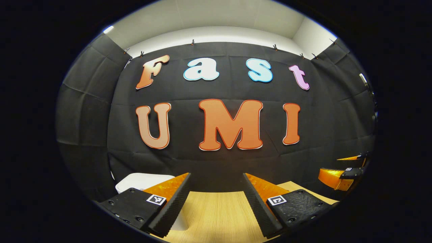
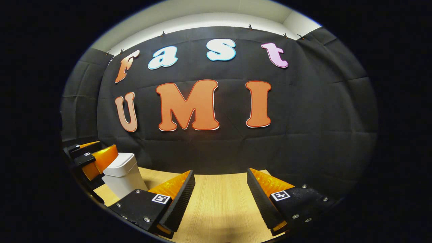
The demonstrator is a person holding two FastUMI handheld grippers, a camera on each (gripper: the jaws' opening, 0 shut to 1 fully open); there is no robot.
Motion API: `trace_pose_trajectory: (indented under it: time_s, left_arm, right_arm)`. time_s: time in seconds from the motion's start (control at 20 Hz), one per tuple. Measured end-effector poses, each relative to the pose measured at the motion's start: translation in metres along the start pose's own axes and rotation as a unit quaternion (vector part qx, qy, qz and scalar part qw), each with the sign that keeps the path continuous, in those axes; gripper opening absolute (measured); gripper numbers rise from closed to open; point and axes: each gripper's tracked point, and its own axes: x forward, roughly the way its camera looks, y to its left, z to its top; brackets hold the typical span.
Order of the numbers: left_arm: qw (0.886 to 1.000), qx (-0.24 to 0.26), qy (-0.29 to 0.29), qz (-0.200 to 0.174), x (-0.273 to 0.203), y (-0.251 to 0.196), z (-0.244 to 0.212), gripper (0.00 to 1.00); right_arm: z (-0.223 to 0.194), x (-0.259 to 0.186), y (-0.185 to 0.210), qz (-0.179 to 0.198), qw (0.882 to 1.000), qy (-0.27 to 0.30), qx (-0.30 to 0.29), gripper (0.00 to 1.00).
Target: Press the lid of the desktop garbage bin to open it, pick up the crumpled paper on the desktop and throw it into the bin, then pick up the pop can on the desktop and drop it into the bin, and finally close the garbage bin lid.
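Above wooden table (image 2: 219,202), left gripper (image 1: 216,199) and right gripper (image 2: 220,195) both spread wide, empty; white bin (image 2: 123,172), lid down, near left gripper.

Black creased cloth wall (image 1: 216,162) hung by small clips (image 1: 192,42) along its top edge, wrapping both sides of the booth. Pale white upper wall and ceiling (image 1: 209,17) above, evenly lit. Below, light wood-grain desk (image 2: 219,199), meeting the cloth.
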Motion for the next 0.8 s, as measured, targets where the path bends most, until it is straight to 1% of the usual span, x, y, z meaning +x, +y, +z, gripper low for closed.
trace_pose_trajectory:
  time_s: [0.05, 0.3, 0.35, 0.4, 0.8]
  left_arm:
    - [1.000, 0.001, 0.001, 0.002, -0.001, 0.002, -0.002, 0.93]
    - [1.000, 0.005, 0.015, 0.002, -0.003, 0.005, -0.012, 0.93]
    - [1.000, 0.005, 0.015, 0.003, -0.001, 0.007, -0.013, 0.94]
    - [1.000, 0.005, 0.015, 0.002, 0.000, 0.009, -0.013, 0.93]
    - [1.000, 0.007, 0.021, 0.001, 0.007, 0.021, -0.020, 0.93]
  right_arm:
    - [-0.002, 0.000, 0.002, 0.002, 1.000, 0.002, 0.000, 0.92]
    - [-0.006, 0.001, 0.011, 0.008, 1.000, 0.004, -0.004, 0.93]
    - [-0.006, 0.002, 0.013, 0.009, 1.000, 0.005, -0.004, 0.93]
    - [-0.006, 0.003, 0.014, 0.008, 1.000, 0.004, -0.003, 0.93]
    - [-0.010, 0.010, 0.027, 0.009, 1.000, 0.010, -0.007, 0.93]
